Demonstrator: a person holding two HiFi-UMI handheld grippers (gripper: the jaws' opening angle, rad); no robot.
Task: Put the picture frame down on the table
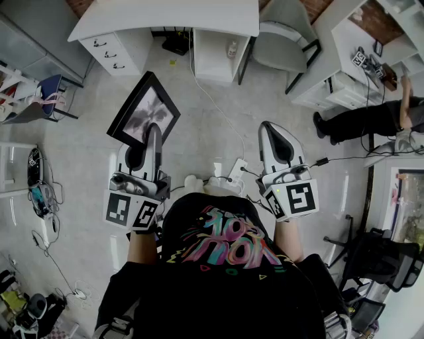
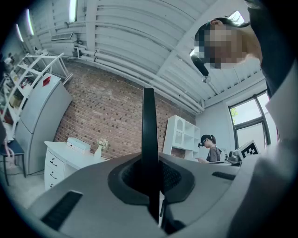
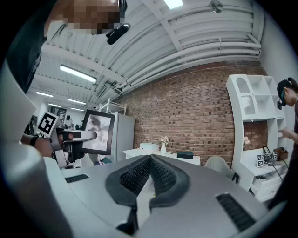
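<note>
A black picture frame (image 1: 144, 110) with a grey print is held up in the air by my left gripper (image 1: 152, 132), which is shut on its lower edge. In the left gripper view the picture frame (image 2: 149, 135) stands edge-on, a thin black bar rising from between the closed jaws. My right gripper (image 1: 279, 136) is shut with nothing between its pads, level with the left one and apart from the frame. The right gripper view shows the picture frame (image 3: 97, 131) at the left, held by the other gripper. A white table (image 1: 169, 16) stands ahead.
A grey chair (image 1: 281, 43) sits right of the white table. White desks (image 1: 344, 53) and a person in black (image 1: 371, 119) are at the right. A power strip and cables (image 1: 228, 175) lie on the floor. A rack (image 1: 26, 93) stands left.
</note>
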